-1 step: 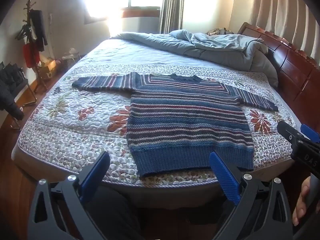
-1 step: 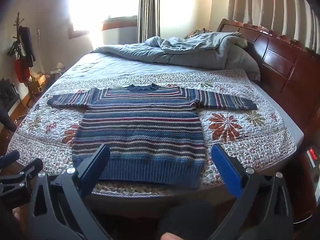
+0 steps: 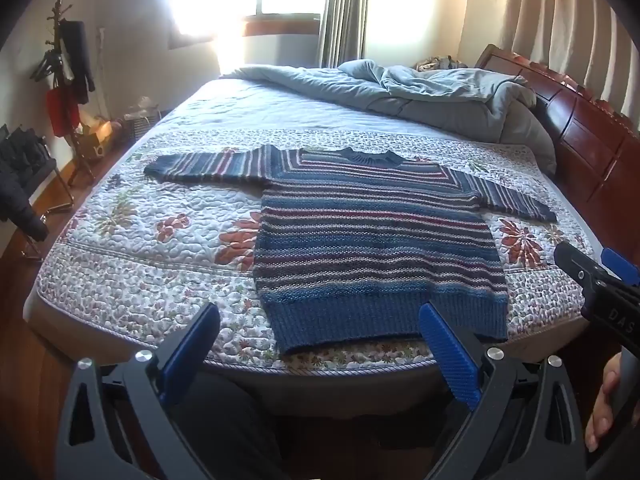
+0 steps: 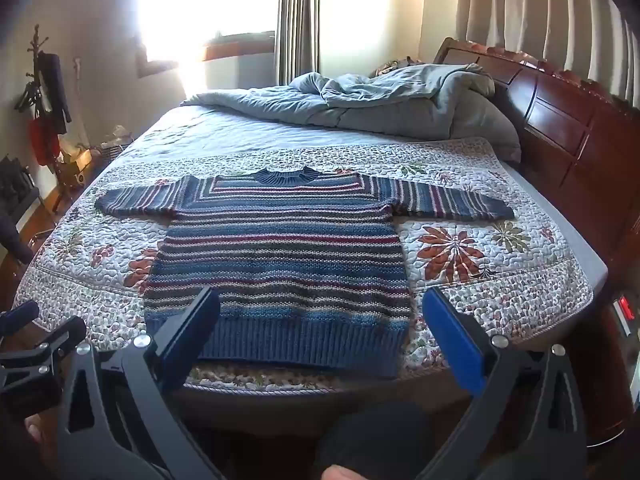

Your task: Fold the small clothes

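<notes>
A small blue striped knit sweater (image 3: 372, 240) lies flat and face up on the floral quilt (image 3: 160, 248), sleeves spread out to both sides, hem toward me; it also shows in the right wrist view (image 4: 280, 264). My left gripper (image 3: 320, 320) is open and empty, held off the bed's near edge in front of the hem. My right gripper (image 4: 320, 312) is open and empty, also short of the hem. The right gripper shows at the right edge of the left wrist view (image 3: 600, 280), and the left gripper at the left edge of the right wrist view (image 4: 36, 340).
A rumpled grey-blue duvet (image 3: 420, 92) is piled at the far side of the bed. A dark wooden headboard (image 3: 580, 128) runs along the right. A coat rack (image 3: 64, 76) and a chair with dark clothes (image 3: 20, 184) stand at the left on the wooden floor.
</notes>
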`<state>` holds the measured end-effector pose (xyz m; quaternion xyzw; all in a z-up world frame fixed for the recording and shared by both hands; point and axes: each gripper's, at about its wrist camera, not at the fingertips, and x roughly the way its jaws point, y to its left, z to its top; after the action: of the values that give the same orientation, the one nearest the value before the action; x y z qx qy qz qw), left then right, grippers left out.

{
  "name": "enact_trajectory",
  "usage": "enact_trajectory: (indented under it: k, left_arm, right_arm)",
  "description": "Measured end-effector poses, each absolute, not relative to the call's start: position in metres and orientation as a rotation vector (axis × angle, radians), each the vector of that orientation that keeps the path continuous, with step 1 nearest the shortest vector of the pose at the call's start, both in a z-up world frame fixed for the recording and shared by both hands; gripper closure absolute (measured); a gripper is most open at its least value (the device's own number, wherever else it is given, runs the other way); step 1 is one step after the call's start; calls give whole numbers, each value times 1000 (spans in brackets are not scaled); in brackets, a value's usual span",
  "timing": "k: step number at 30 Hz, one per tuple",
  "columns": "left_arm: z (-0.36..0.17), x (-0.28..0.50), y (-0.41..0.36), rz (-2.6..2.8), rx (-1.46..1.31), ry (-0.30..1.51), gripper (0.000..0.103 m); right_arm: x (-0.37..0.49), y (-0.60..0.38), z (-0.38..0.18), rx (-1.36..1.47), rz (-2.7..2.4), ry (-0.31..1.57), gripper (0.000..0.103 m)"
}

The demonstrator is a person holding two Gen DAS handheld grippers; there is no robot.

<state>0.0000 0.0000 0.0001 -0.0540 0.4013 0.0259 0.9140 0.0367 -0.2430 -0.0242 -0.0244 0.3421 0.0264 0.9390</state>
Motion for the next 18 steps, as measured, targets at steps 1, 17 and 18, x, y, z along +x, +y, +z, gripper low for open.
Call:
enact_trajectory:
  k: [1, 17, 18]
  left_arm:
    - [0, 0, 1, 50, -115, 827, 4]
    - [3, 2, 10, 56, -106, 821, 4]
    - [4, 2, 10, 57, -105, 821, 4]
  right_arm:
    - [36, -243, -24, -46, 56, 696, 2]
    - [41, -239, -26, -47, 57, 689, 2]
    - [40, -239, -26, -48, 56, 689, 2]
